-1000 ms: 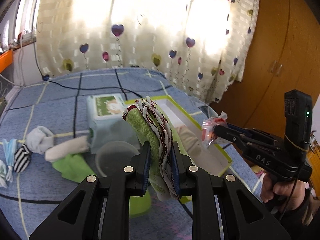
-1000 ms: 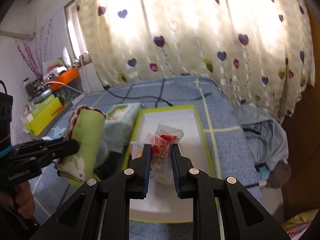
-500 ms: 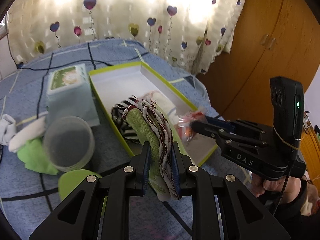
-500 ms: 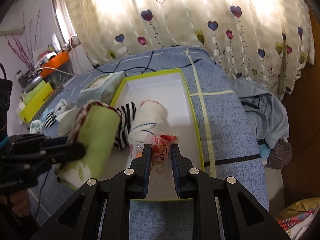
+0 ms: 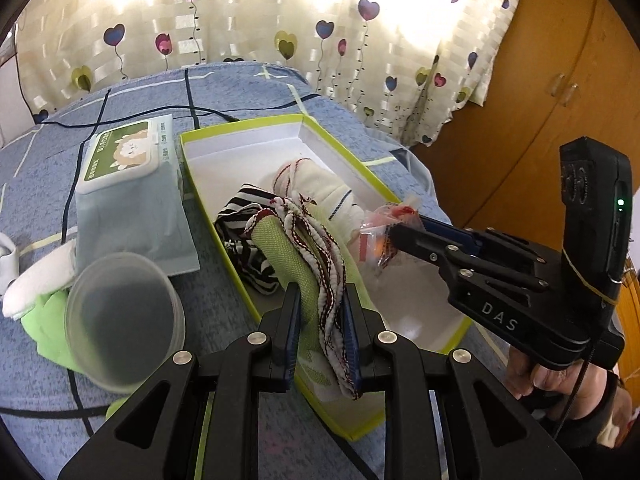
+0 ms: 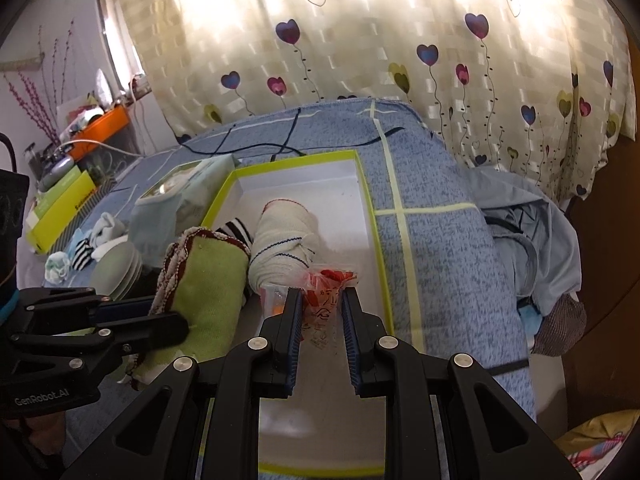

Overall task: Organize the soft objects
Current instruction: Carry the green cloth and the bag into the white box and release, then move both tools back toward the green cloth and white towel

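The left tool [image 5: 320,320] was clamped on a rolled green woven cloth with red-and-white corded trim [image 5: 292,256], its long axis running forward along the fingers and out over the near left wall of the lime-edged white cardboard box [image 5: 404,200] on the bed. The right tool [image 6: 319,316] was clamped on a crinkly clear plastic packet with red printing [image 6: 320,300], held over the near half of the box's floor. Both loads sat above the box, so the coming move probably called for lowering and letting go, not reaching; the right tool looked better placed, with bare floor below it.

Inside lay a cream knitted sock roll [image 6: 284,244] and a black-and-white striped sock [image 5: 240,216], side by side.

Only the left wrist view showed the translucent plastic tub [image 5: 120,320] just left of the box; only the right showed loose small socks [image 6: 84,248] farther left.
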`<state>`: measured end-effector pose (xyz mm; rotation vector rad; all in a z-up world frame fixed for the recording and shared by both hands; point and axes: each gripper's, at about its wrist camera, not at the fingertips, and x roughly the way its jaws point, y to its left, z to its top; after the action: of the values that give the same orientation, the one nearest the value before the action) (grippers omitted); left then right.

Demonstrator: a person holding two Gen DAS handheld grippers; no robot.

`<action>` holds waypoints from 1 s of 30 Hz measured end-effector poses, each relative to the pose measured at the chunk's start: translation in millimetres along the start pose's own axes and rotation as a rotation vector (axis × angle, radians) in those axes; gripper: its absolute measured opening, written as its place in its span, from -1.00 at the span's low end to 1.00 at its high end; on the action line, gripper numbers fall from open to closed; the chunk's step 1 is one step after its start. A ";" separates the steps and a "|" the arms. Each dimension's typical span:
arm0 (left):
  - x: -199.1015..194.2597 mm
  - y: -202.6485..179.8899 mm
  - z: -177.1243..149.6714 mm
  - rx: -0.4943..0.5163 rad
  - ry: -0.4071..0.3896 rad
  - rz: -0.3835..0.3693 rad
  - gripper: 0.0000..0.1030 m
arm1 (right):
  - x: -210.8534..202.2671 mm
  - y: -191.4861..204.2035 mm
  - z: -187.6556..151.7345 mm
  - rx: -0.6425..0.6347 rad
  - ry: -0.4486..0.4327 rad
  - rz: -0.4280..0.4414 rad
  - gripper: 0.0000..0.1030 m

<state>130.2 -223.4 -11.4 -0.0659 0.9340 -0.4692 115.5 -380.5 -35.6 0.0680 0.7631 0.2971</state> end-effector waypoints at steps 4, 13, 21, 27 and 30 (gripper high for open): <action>6.3 2.4 3.5 -0.013 0.009 -0.015 -0.56 | 1.0 -2.6 1.7 -0.002 0.001 0.005 -0.42; -11.6 -0.5 2.1 0.013 -0.043 0.000 -0.50 | -17.4 -5.3 1.4 -0.002 -0.047 -0.010 0.05; -17.7 -2.6 0.5 0.027 -0.044 -0.012 -0.50 | -32.2 -0.2 -1.9 -0.011 -0.067 -0.015 0.08; -35.2 -8.0 -0.9 0.039 -0.085 -0.018 -0.50 | -44.5 6.1 -2.8 -0.019 -0.083 -0.021 0.09; -42.1 -6.3 -2.0 0.028 -0.094 -0.024 -0.50 | -50.9 11.7 -2.8 -0.027 -0.094 -0.017 0.17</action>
<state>105.3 -211.2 20.9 -0.0734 0.8349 -0.4970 76.0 -384.1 -1.6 0.0497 0.6664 0.2857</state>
